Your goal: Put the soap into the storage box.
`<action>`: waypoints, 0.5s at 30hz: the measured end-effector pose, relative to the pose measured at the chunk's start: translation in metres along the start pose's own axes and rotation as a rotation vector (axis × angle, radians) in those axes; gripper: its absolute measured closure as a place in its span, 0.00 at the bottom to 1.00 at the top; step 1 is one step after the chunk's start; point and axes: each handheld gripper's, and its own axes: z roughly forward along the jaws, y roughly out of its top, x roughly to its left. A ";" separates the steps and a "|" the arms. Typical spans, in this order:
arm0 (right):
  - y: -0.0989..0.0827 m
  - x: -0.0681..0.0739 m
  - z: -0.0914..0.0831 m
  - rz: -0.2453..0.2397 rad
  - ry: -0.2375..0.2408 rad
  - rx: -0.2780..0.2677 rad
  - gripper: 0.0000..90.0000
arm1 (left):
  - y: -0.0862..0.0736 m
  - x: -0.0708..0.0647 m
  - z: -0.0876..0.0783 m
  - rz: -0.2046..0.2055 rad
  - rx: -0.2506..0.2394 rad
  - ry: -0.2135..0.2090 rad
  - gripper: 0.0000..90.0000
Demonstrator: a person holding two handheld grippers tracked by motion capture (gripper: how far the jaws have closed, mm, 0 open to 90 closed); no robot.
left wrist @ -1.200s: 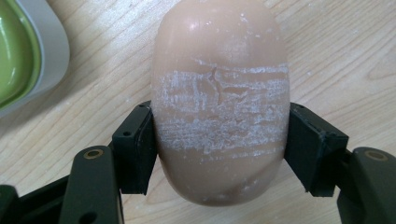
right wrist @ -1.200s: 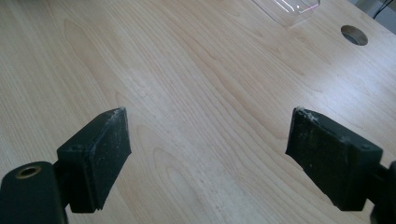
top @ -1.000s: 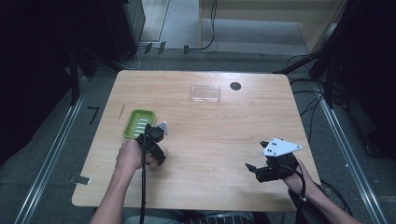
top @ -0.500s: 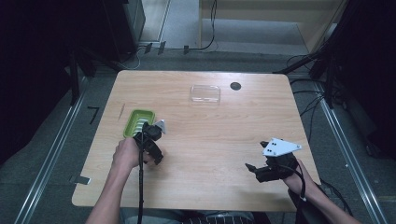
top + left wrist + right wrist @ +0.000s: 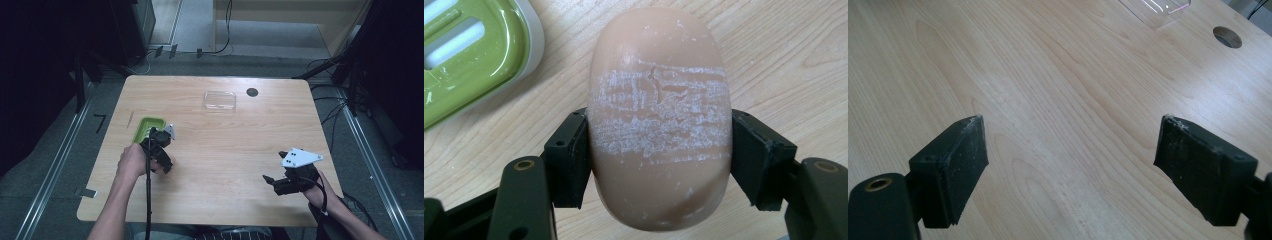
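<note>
Left tongs (image 5: pixel 659 165) clamp a bar of soap (image 5: pixel 659 125) just beside the green soap dish (image 5: pixel 149 127) near the tabletop's (image 5: pixel 225 150) left edge. Keep it level and centre it over the dish before letting go. Right tongs (image 5: pixel 1070 167) gape empty near the right front corner.

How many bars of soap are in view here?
1. The soap bar is clamped between the left gripper pads, just beside the green soap dish. None visible elsewhere; the dish interior is partly hidden.

Green soap dish (image 5: pixel 148 128) just beside left tool (image 5: pixel 159 145).
</note>
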 end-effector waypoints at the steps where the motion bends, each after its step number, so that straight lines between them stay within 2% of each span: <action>1: 0.000 0.000 0.000 -0.001 0.000 0.000 0.15 | 0.000 0.000 0.000 0.001 -0.001 -0.003 0.38; 15: 0.000 0.000 0.000 -0.001 0.000 -0.001 0.15 | -0.003 0.002 -0.006 -0.001 -0.018 -0.004 0.38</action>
